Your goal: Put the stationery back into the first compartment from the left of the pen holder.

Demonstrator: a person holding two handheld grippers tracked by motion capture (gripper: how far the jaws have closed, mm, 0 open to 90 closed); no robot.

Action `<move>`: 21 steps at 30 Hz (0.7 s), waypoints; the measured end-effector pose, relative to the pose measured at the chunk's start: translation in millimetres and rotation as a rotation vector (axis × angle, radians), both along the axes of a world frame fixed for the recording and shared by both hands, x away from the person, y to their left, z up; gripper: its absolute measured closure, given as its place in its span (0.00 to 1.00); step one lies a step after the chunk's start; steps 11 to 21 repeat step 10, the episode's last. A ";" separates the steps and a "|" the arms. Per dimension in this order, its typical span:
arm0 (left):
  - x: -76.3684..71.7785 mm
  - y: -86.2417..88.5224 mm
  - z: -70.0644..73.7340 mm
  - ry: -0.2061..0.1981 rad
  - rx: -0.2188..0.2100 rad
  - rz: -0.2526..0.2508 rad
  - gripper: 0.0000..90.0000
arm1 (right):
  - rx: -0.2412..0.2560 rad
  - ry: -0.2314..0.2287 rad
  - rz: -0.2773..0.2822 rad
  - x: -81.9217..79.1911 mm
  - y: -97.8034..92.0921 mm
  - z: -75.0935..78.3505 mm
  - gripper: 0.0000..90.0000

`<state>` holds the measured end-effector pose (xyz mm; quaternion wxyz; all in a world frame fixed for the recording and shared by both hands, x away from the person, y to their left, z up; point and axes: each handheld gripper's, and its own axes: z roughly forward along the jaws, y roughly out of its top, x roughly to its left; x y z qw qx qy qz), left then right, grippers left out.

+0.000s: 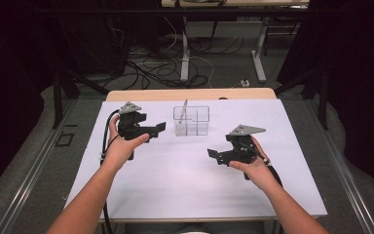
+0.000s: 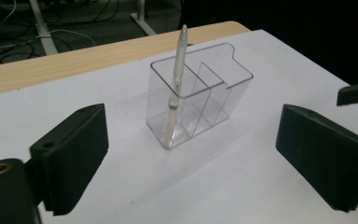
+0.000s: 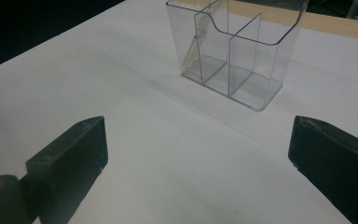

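Observation:
A clear plastic organizer (image 1: 191, 121) with several compartments stands at the back middle of the white sheet (image 1: 175, 180). A pale pen (image 1: 184, 111) stands tilted in its left end compartment. My left gripper (image 1: 154, 130) is held just left of the organizer, pointing at it, jaws wide open and empty. In the left gripper view the organizer (image 2: 200, 98) and pen (image 2: 177, 79) sit ahead of the gripper (image 2: 200, 156). My right gripper (image 1: 219, 153) hovers in front and to the right, open and empty. The right gripper view has the organizer (image 3: 242, 56) beyond the gripper (image 3: 200, 172).
The wooden table edge (image 1: 190, 94) runs behind the sheet. Beyond it lie floor cables (image 1: 151, 68) and desk legs (image 1: 259, 53). Dark drapes flank both sides. A tip of the other gripper (image 2: 356, 93) shows at the right of the left gripper view.

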<state>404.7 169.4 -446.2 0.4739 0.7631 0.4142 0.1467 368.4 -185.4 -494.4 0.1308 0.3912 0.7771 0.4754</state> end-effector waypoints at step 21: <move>-21.0 19.4 -22.0 0.019 -0.037 0.038 0.00 | 0.020 0.004 -0.017 0.1 -2.3 -2.1 0.03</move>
